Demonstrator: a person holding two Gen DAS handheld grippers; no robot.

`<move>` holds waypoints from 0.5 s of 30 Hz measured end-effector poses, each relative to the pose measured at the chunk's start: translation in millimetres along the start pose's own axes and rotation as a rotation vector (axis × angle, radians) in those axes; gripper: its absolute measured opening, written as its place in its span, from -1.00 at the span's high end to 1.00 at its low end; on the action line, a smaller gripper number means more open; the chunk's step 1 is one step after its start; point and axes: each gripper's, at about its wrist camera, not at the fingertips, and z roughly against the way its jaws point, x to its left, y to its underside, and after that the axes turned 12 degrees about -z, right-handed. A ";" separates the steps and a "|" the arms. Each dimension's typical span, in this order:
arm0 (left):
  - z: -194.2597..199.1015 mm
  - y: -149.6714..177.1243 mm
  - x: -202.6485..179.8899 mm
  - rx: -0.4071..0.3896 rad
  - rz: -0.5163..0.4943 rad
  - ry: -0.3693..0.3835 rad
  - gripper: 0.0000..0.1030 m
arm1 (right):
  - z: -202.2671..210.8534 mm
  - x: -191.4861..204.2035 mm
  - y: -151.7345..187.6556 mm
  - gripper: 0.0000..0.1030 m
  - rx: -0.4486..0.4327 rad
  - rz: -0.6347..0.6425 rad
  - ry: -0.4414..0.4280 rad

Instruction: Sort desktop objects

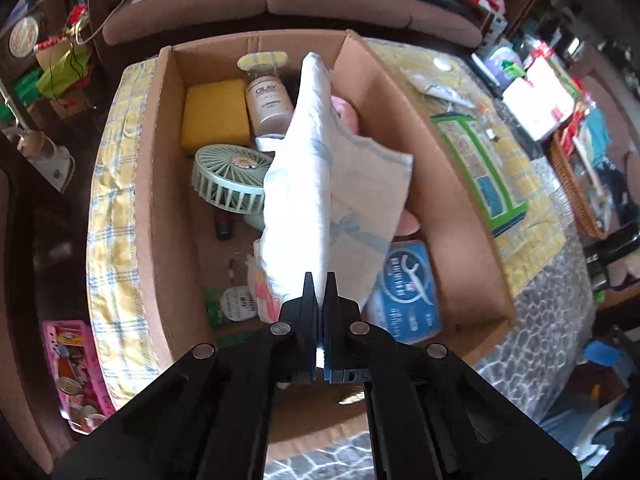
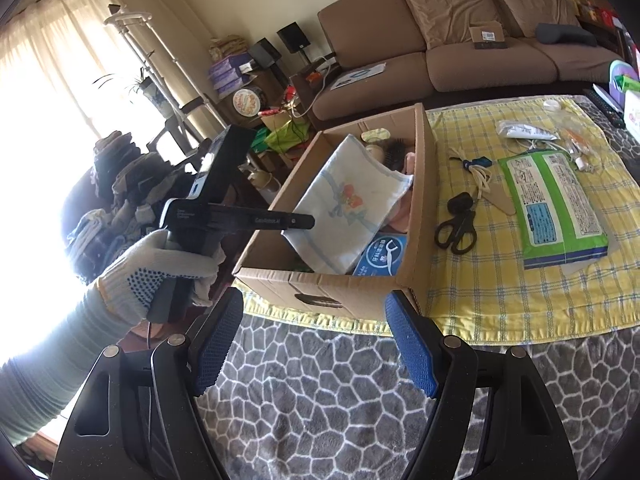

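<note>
Left gripper (image 1: pixel 319 280) clamps the white cloth (image 1: pixel 304 184) by one edge, hanging inside the cardboard box (image 2: pixel 420 200). Right gripper (image 2: pixel 312 340) hovers open, empty, before the box's near wall. Risk: cloth drapes over the box rim on release, or snags the green fan (image 1: pixel 228 176).

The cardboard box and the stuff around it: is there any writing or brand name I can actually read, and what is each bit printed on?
"OLAY": on the jar lying in the cardboard box.
Blue pack in the box: a floss-pick drawing and white characters, too blurred to read.
Green wipes pack on the yellow cloth: fine print, too small.
Left claw, side view: pale lettering on the black arm, blurred.
Round tin by the sofa: illegible.
</note>
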 end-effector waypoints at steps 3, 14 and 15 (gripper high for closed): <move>30.5 6.7 11.3 -0.103 0.182 0.220 0.96 | -1.6 -5.6 -2.7 -0.47 0.000 -0.016 -0.008; 15.8 67.4 39.7 -0.031 0.282 0.103 0.10 | -15.0 25.6 -5.0 -0.48 0.006 0.031 -0.069; 23.6 67.3 33.8 -0.046 0.230 0.067 -0.01 | -14.6 27.6 -3.6 -0.48 0.004 0.040 -0.064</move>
